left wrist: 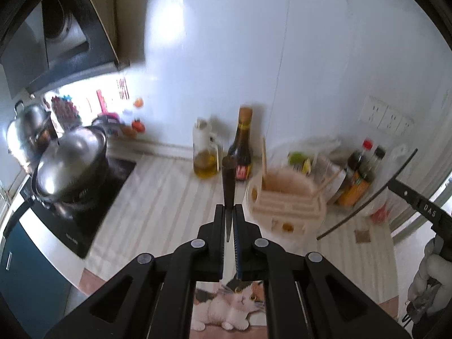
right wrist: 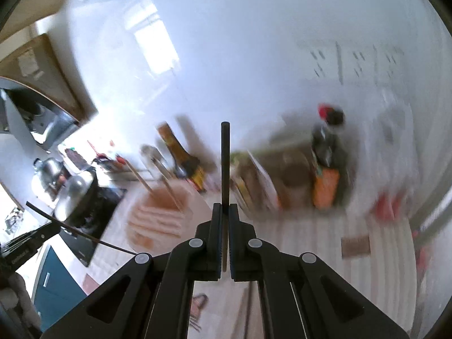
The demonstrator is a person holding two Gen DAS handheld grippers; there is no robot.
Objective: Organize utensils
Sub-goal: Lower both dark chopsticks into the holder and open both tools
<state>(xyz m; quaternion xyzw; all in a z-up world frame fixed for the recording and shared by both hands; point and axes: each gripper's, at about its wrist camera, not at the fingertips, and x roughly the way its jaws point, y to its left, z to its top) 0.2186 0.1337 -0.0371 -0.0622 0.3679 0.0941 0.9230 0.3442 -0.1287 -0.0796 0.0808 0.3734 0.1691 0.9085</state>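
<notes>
My left gripper (left wrist: 229,209) is shut on a dark chopstick (left wrist: 228,180) that points up and forward above the striped counter. My right gripper (right wrist: 225,207) is shut on another dark chopstick (right wrist: 225,161), held upright; it shows in the left wrist view as a long thin rod (left wrist: 367,197) at the right. The left chopstick shows in the right wrist view (right wrist: 79,231) at the lower left. A beige utensil holder (left wrist: 285,195) with light wooden chopsticks (left wrist: 264,158) stands just right of my left gripper; it also shows blurred in the right wrist view (right wrist: 161,214).
An oil jug (left wrist: 204,152) and a dark sauce bottle (left wrist: 241,147) stand against the white wall. More bottles (left wrist: 358,175) and bags crowd the right corner. A steel pot (left wrist: 70,166) sits on the black hob at left. A cat-print mat (left wrist: 228,305) lies below.
</notes>
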